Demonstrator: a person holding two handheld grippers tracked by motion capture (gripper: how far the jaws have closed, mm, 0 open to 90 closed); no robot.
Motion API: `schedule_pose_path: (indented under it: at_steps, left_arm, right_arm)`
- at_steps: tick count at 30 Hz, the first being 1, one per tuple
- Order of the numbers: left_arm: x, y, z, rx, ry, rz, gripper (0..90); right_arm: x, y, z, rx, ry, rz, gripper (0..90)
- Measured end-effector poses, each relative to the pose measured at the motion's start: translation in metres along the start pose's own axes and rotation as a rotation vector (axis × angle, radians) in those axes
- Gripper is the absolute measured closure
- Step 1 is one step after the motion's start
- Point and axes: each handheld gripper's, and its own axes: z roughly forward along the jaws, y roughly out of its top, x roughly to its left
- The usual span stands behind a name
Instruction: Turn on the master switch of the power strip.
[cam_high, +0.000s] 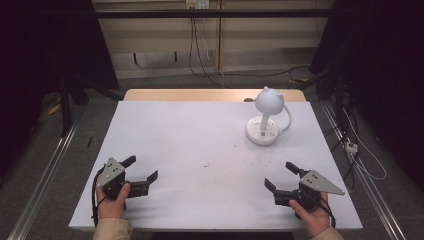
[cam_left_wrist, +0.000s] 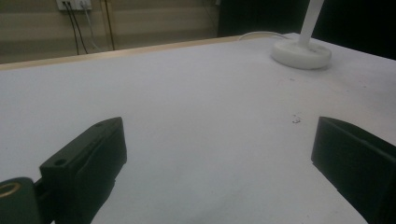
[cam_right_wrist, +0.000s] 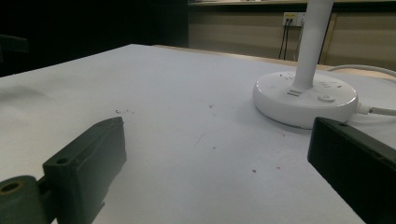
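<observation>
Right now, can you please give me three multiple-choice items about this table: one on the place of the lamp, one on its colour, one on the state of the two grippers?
1. Where does the lamp stand on the table?
A. far right part
B. near left corner
C. middle of the near edge

2. What colour is the lamp?
A. black
B. white
C. red

3. How are the left gripper and the right gripper?
A. both shut on the lamp
B. one open, one shut
C. both open and holding nothing

Answers:
1 A: in the high view the lamp stands far from the hands, toward the right.
2 B: its base, stem and shade are white.
3 C: in each gripper view the jaws stand apart over bare table.
</observation>
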Motion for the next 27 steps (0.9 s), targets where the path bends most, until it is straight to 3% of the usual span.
schedule_pose_path:
  at_steps: [14,27]
  left_arm:
    - [0.001,0.001,-0.003,-0.027,-0.006,-0.028,3.0]
    - [0.002,0.003,-0.004,-0.033,-0.008,-0.016,3.0]
  right_arm:
    - [-0.008,0.006,0.011,0.001,-0.012,-0.005,4.6]
    - [-0.027,0.015,0.026,0.017,-0.050,-0.003,5.6]
